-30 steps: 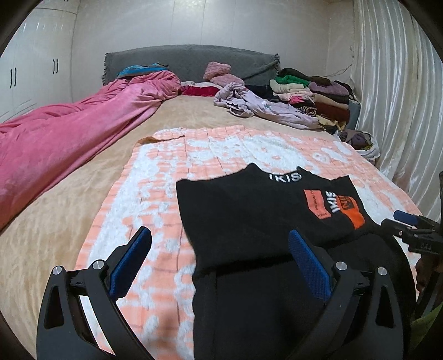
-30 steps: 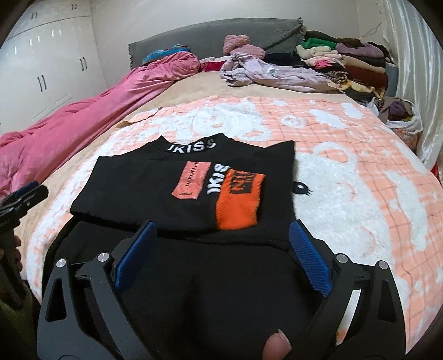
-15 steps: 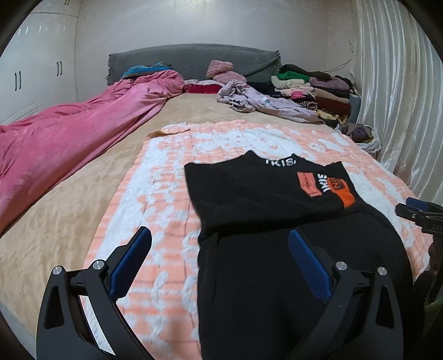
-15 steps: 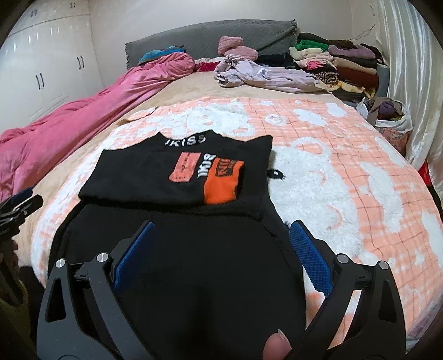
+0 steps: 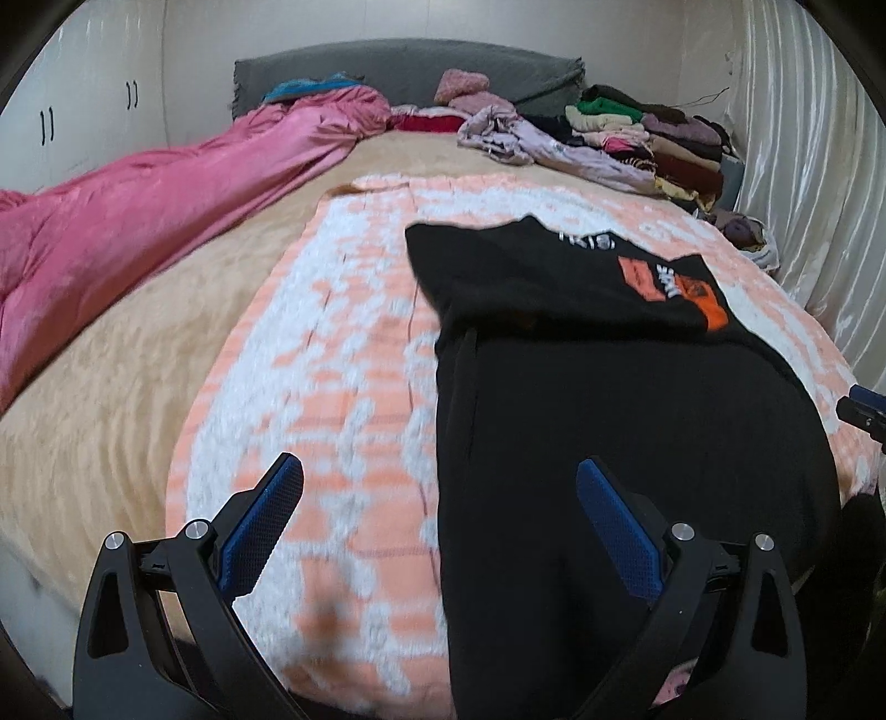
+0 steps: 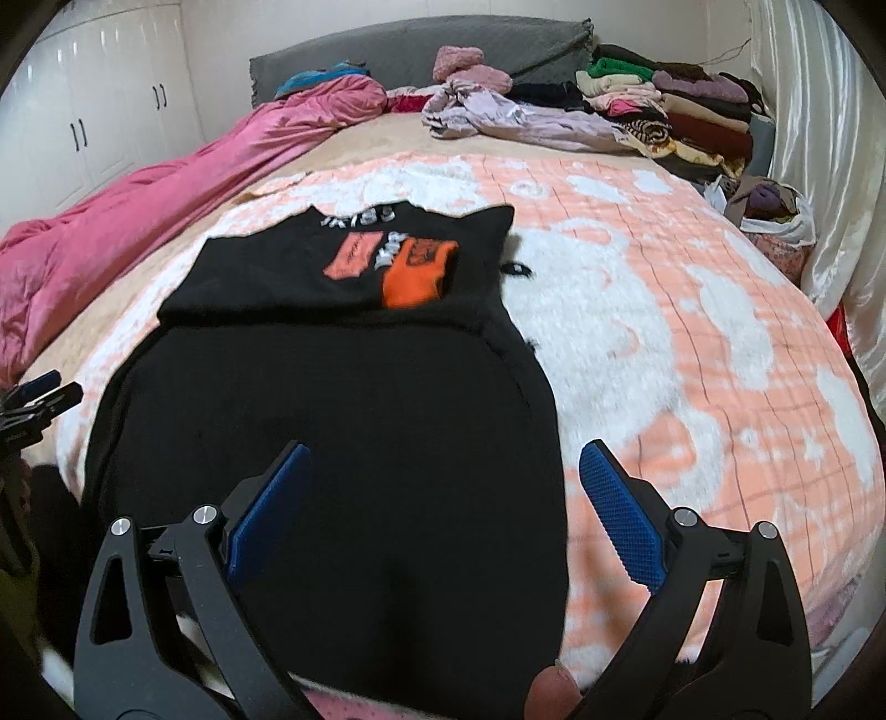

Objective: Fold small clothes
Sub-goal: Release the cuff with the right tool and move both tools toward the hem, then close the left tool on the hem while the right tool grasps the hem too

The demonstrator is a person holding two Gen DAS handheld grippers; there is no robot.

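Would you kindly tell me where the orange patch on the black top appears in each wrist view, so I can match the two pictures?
Left wrist view: the orange patch sits right of centre, in the upper half, at the right edge of the top's folded-over part.
Right wrist view: the orange patch lies just left of centre, in the upper half.
Shared landmark: the grey headboard at the far end of the bed.

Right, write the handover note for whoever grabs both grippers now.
Left gripper: open, holding nothing, above the black top's left edge.
Right gripper: open, holding nothing, above the top's near part.
The top lies flat on the orange-and-white blanket, its far portion with the orange print already doubled over.
Left to do: the near portion is unfolded and hangs toward the bed edge; probably grip its near corners and fold it away from you.
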